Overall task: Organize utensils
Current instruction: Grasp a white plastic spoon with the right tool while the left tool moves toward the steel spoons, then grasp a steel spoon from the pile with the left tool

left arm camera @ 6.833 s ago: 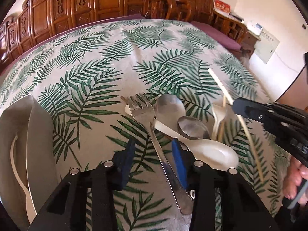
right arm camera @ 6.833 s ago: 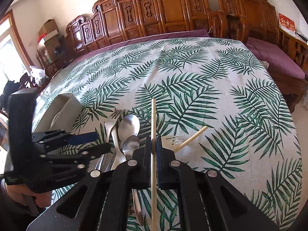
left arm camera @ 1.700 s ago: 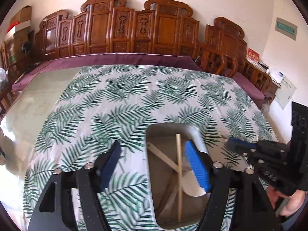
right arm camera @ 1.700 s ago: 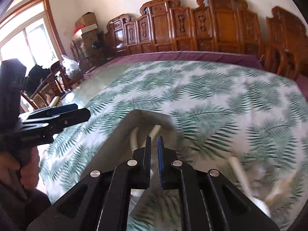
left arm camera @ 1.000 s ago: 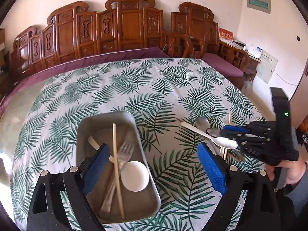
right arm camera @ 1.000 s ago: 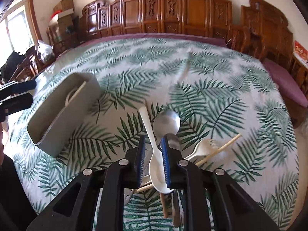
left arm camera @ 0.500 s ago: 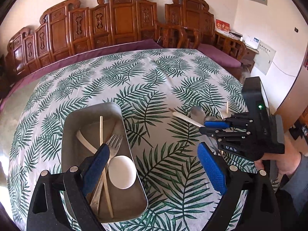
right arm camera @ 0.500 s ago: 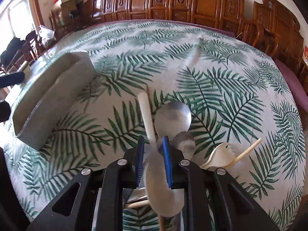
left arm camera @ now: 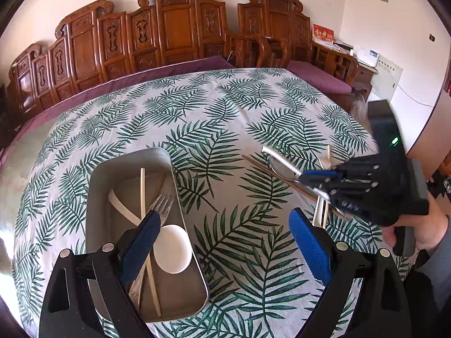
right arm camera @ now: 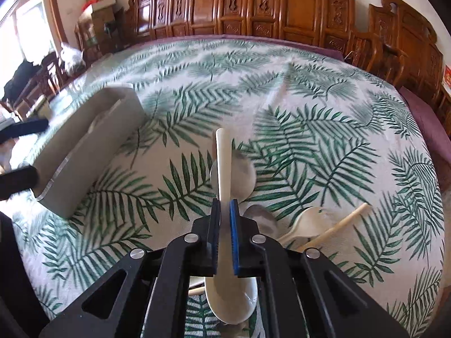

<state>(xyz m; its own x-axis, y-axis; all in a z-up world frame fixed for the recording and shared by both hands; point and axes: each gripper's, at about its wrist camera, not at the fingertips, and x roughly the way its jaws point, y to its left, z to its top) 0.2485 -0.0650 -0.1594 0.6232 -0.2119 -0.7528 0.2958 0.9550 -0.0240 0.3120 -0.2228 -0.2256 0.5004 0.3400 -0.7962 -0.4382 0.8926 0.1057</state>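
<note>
The grey utensil tray (left arm camera: 132, 157) already holds a chopstick (left arm camera: 142, 191), a metal fork (left arm camera: 160, 204) and a white spoon (left arm camera: 172, 249), and the left gripper (left arm camera: 225, 245) hovers just right of it, jaws wide apart and empty. Well right of the tray, the right gripper (right arm camera: 224, 226) is clamped on a white ceramic spoon (right arm camera: 224, 169), which half a second ago lay between looser fingers on the pile (right arm camera: 282, 225). This looks like the pick-up step, so the next move calls for lifting and carrying the spoon left over the tray rim before letting go.

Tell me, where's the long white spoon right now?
The white spoon is clamped in the right gripper, handle pointing forward, above the metal spoons on the right of the grey tray.
</note>
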